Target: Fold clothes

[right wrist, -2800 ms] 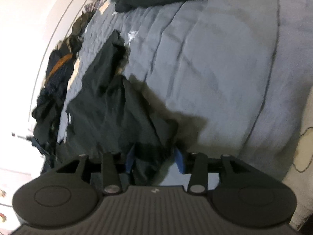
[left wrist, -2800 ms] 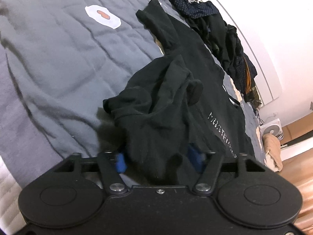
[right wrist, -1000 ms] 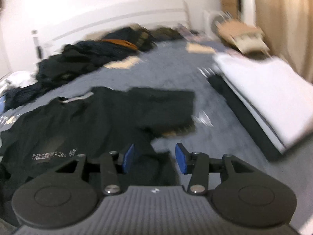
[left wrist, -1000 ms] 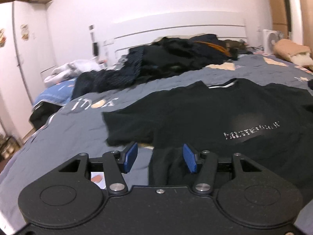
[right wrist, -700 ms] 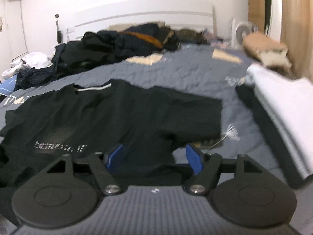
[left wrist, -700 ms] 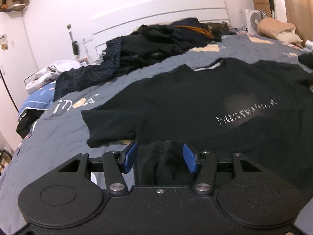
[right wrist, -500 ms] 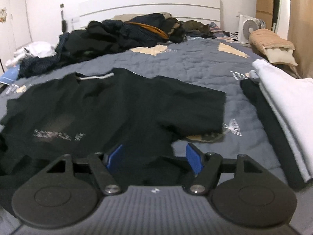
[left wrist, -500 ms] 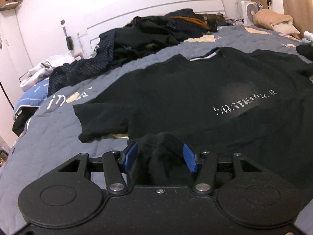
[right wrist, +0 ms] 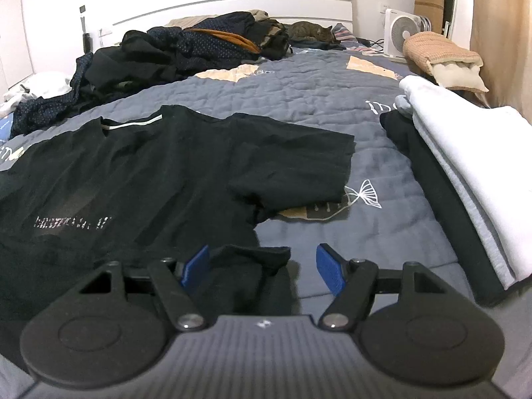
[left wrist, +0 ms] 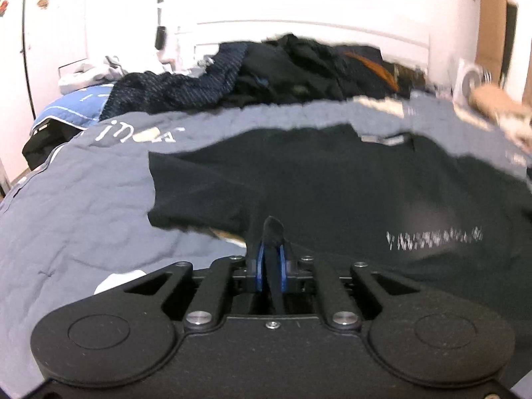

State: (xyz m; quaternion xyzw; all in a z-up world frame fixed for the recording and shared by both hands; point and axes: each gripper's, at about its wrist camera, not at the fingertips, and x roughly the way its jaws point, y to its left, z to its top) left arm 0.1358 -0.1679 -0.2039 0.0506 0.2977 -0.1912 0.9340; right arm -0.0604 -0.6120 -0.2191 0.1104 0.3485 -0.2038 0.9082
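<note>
T-shirt (right wrist: 139, 166), black, lies spread face-up on the grey quilt (right wrist: 299, 93), collar toward the headboard, both sleeves out flat, pale print across the chest. Hem edge is nearest me.

Left gripper (left wrist: 270, 264): jaws have just been closing and now stand narrow, blue pads pinching a small ridge of black hem cloth that pokes up between them. Grip looks thin, only a fold's worth.

Right gripper (right wrist: 262, 267): jaws have just been opening and stand wide. A bunched bit of hem lies between them, nearer the left pad; neither pad presses on it.

Handling judgement: light knit, wholly limp, no stiffness to carry a shape. It will drape and drag from whichever points I lift, and the unsupported middle will sag. Not slippery, not fragile; the quilt's stitched surface probably adds friction, so sliding may rumple the layer beneath.

Where to hold: both hem corners, matched in height, taking front and back layers together. The right side needs a deeper bite than the left has, or the cloth may slip out on lifting.

Folded pile (right wrist: 465, 166), white over dark, lies well apart at right.
</note>
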